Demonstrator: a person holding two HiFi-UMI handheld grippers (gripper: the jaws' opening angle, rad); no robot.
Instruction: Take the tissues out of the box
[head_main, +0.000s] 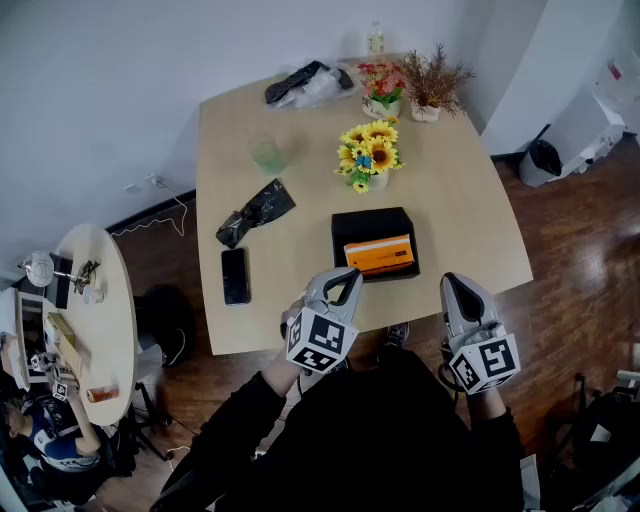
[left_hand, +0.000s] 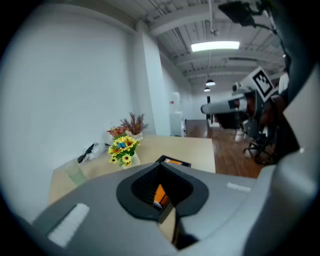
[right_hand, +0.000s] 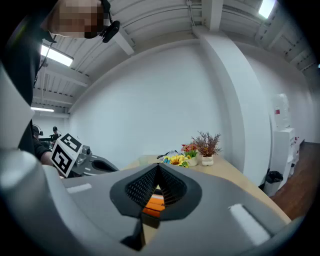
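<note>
Pale wooden table (head_main: 470, 200) holds a black box (head_main: 347, 226) containing orange tissues (head_main: 380, 255).

table (head_main: 470, 190): pale wood | on it: black box (head_main: 345, 226), phone (head_main: 235, 276), black pouch (head_main: 255, 213), green cup (head_main: 268, 155), sunflower pot (head_main: 368, 156), bottle (head_main: 376, 39)

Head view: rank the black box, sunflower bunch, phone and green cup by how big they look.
1. black box, clearly largest.
2. sunflower bunch.
3. phone and green cup look about alike in area; I won't rank them.
</note>
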